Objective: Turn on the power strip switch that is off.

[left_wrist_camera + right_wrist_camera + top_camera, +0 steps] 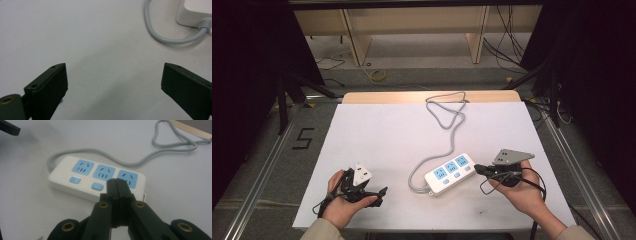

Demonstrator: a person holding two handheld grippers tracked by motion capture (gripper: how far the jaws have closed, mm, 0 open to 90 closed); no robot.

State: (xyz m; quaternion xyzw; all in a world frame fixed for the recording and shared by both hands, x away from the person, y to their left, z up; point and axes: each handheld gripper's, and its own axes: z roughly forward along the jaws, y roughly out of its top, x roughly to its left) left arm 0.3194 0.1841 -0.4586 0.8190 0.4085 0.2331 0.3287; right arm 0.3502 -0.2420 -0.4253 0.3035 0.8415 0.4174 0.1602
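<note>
Right tongs (119,185), pressed shut and empty, aim at the power strip (450,173) near the tabletop's front edge, so a hard jab at a switch could skid it; left tongs (113,80) gape idle

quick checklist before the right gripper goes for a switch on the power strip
1. Right gripper jaws shut, good for poking: ok.
2. Tip lined up with a switch on the white three-socket power strip with blue faces: not ok, it covers the third switch area; contact cannot tell.
3. Two blue rounded switches unobstructed: ok.
4. Left gripper open, nothing between its jaws: ok.
5. Grey cable away from both grippers: ok.
6. Strip flat on the white table sheet: ok.
</note>
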